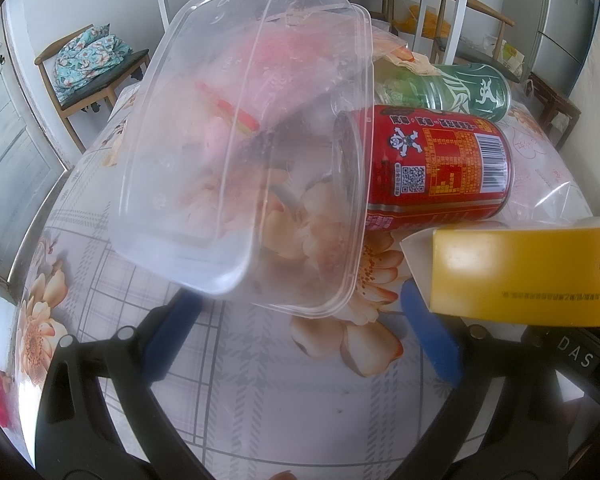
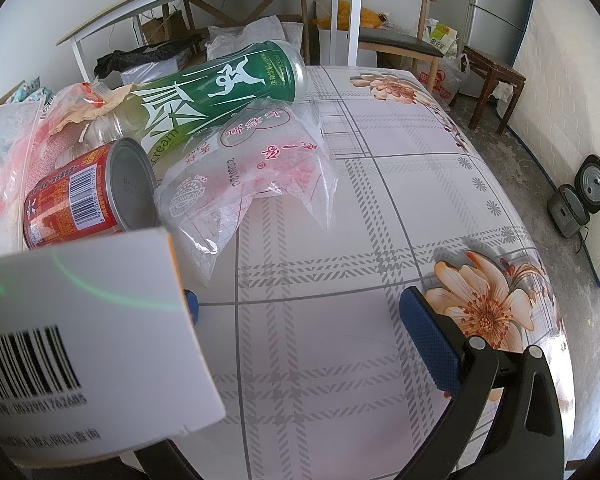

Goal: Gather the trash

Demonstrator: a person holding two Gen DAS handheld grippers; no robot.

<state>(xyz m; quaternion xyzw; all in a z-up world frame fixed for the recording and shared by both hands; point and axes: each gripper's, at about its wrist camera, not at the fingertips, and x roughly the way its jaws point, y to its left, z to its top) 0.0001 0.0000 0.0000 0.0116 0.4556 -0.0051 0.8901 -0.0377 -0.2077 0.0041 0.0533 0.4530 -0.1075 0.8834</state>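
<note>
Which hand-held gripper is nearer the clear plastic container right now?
Left. The left hand-held gripper sits open directly beneath the clear plastic container, its fingers either side of the near rim. The right hand-held gripper is open further right, beside the yellow box.

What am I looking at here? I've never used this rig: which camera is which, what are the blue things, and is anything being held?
There is no robot arm. A person carries a two-finger gripper in each hand, and each has a wide-angle camera looking along its blue-padded fingers. The left wrist view shows the left gripper, the right wrist view the right gripper. Both stand wide open and grip nothing. On the flowered table lies a heap of trash: a tilted clear plastic container, a red can and a green can lying down, and a printed plastic bag. A box, yellow on one face and white with a barcode on another, sits close to both cameras. What supports it is hidden.
</note>
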